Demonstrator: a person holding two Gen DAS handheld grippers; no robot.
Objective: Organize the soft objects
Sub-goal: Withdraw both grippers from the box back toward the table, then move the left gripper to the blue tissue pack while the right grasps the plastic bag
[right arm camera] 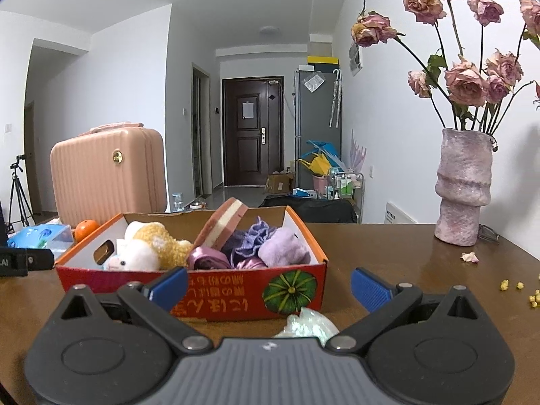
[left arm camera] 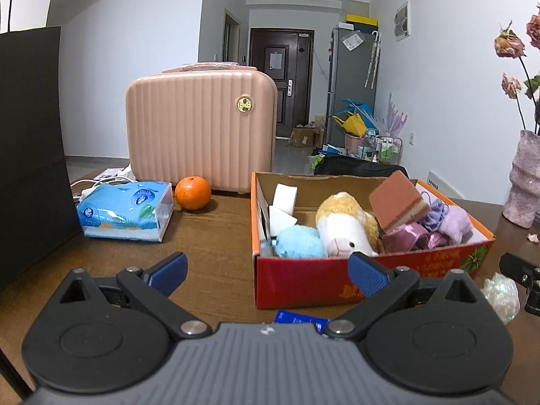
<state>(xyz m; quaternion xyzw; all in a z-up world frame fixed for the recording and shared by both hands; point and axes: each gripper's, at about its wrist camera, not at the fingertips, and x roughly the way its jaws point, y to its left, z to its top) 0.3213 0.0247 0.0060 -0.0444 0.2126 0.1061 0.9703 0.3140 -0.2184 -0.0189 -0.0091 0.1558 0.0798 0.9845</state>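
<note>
A red cardboard box (left arm camera: 303, 280) (right arm camera: 236, 290) stands on the brown table. It holds a yellow-white plush (left arm camera: 347, 222) (right arm camera: 152, 243), a blue plush (left arm camera: 298, 241), white sponges (left arm camera: 285, 199), a brown-and-cream sponge (left arm camera: 398, 202) (right arm camera: 219, 226), purple satin cloth (left arm camera: 411, 236) (right arm camera: 206, 258) and lilac fluffy items (left arm camera: 452, 219) (right arm camera: 280, 249). My left gripper (left arm camera: 266, 271) is open and empty before the box's near wall. My right gripper (right arm camera: 268, 287) is open and empty, with a crumpled whitish plastic scrap (right arm camera: 308, 324) (left arm camera: 501, 295) on the table between its fingers.
A pink ribbed case (left arm camera: 199, 131) (right arm camera: 108, 172), an orange (left arm camera: 193, 193) (right arm camera: 86, 229) and a blue tissue pack (left arm camera: 125, 211) stand at the back left. A black panel (left arm camera: 30, 148) stands far left. A pink vase of dried roses (right arm camera: 464, 185) stands at the right, with petals and yellow crumbs (right arm camera: 519, 287) nearby.
</note>
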